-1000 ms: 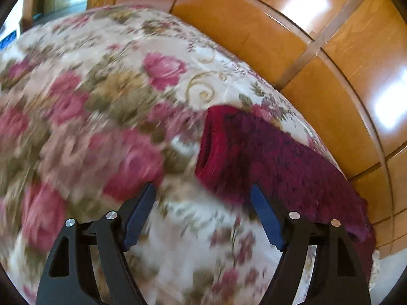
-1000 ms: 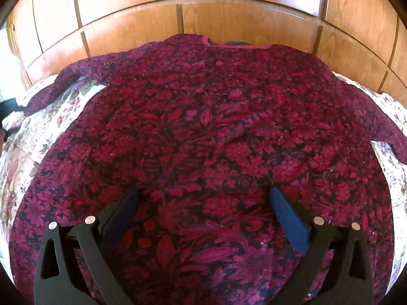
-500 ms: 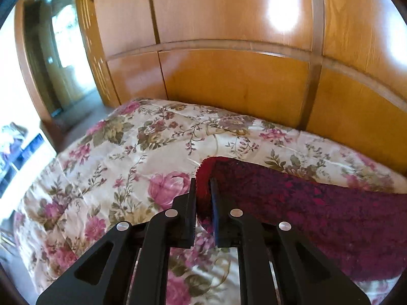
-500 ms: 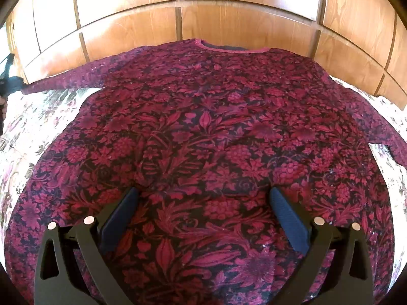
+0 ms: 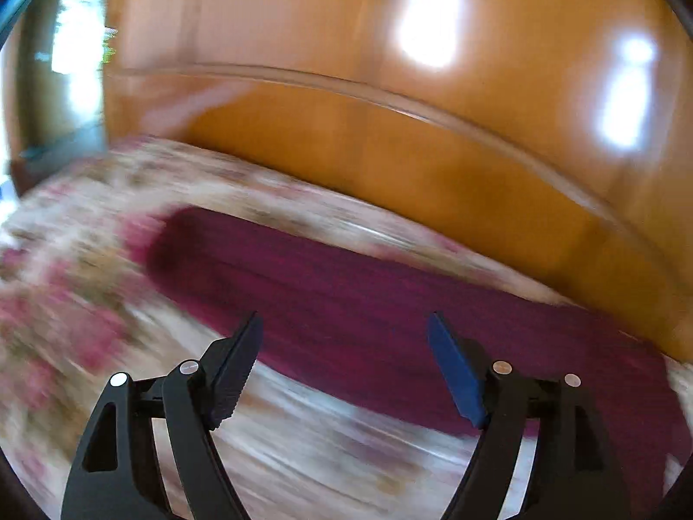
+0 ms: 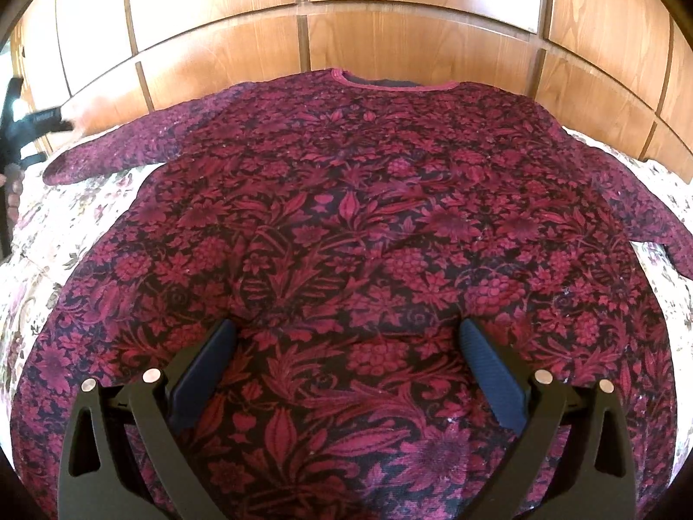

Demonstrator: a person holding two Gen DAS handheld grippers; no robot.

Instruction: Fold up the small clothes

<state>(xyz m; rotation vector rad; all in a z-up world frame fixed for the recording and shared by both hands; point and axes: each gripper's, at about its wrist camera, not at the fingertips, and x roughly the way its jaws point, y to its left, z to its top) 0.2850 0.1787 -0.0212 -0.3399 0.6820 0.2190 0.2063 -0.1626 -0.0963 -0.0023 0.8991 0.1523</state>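
The dark-red floral knitted sweater (image 6: 346,225) lies flat; right gripper (image 6: 346,333) above it, jaws spread. Left gripper (image 5: 344,325), jaws spread, apparently over its blurred sleeve (image 5: 346,299). No legible writing.

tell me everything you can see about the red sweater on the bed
The sweater is a dark red knit with a black floral pattern and a plain red collar. It lies flat, front up, on the flowered bedspread, collar toward the wooden headboard, both sleeves spread sideways. The right gripper hangs open over its lower half; neither gripper holds it.
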